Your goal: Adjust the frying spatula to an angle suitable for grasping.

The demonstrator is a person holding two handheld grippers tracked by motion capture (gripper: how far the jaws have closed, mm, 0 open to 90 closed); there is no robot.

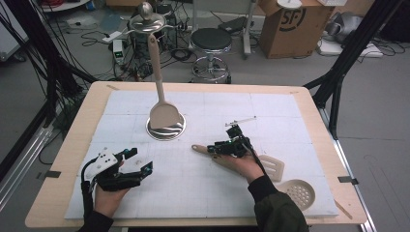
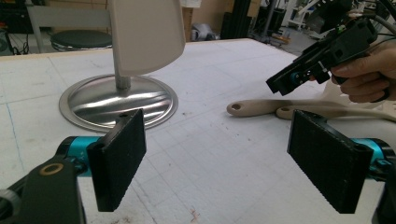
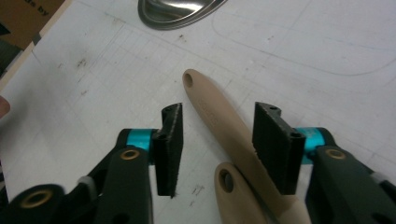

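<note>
Reaching: we lower our right gripper (image 3: 215, 144) over the long beige handle (image 3: 219, 121), which lies flat on the white mat (image 1: 193, 193) beside a second handle (image 3: 233, 191).
Progress: one spatula (image 1: 163, 108) hangs on the steel stand (image 1: 167, 129); two utensils, we judge, are left.
Right gripper: wide open, jaws either side of the handle, not yet closed.
Left gripper (image 2: 224, 163): wide open, holding nothing, just above the mat.

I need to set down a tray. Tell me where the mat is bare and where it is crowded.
Bare: the white mat along the far edge right of the steel stand base, and the near middle between the left gripper and right gripper. Crowded: the near right corner, with the slotted turner and skimmer.
</note>
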